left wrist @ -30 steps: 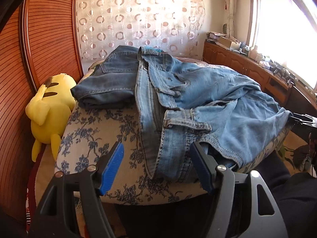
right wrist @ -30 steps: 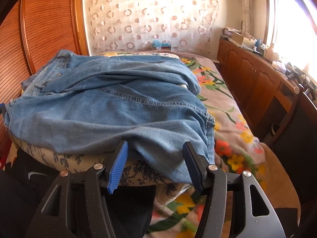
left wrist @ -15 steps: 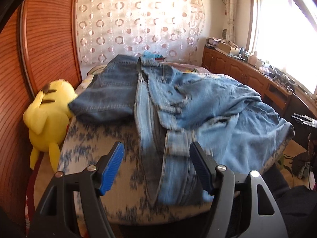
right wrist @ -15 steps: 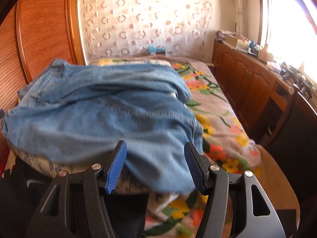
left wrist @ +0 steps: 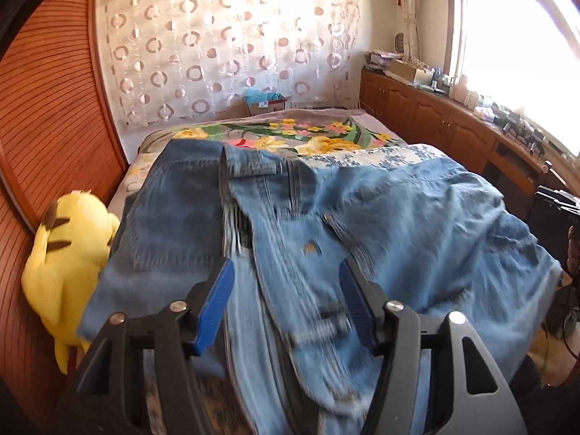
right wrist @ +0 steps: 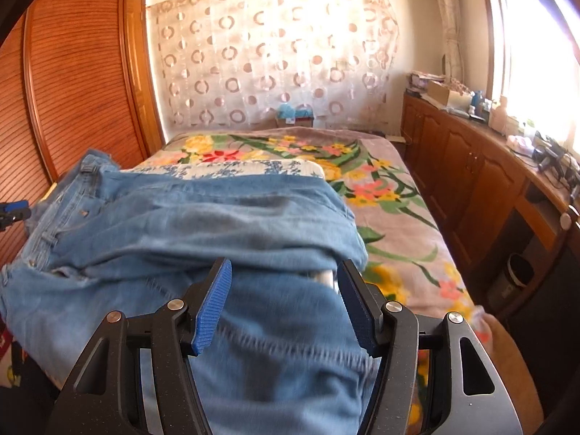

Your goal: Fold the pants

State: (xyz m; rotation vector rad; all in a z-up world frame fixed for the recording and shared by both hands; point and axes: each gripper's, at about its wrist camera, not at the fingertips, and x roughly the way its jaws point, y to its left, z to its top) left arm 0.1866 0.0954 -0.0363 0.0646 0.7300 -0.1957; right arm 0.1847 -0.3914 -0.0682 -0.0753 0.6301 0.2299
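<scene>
Light blue jeans (left wrist: 398, 224) lie spread across a blue-flowered cushion at the near end of the bed. My left gripper (left wrist: 286, 290) is open, its blue pads over the waistband end of the jeans. My right gripper (right wrist: 284, 290) is open above the leg end of the same jeans (right wrist: 203, 224). The denim under both grippers is blurred. Neither gripper holds cloth. The tip of the left gripper (right wrist: 12, 210) shows at the left edge of the right wrist view.
Darker folded jeans (left wrist: 170, 217) lie left of the light pair. A yellow plush toy (left wrist: 65, 264) sits against the wooden wardrobe (left wrist: 47, 108). The flowered bedspread (right wrist: 391, 224) stretches behind. Wooden cabinets (right wrist: 471, 174) run along the right under the window.
Both grippers have risen and moved forward over the jeans, from the bed's near edge to above the denim. Both stay open.
</scene>
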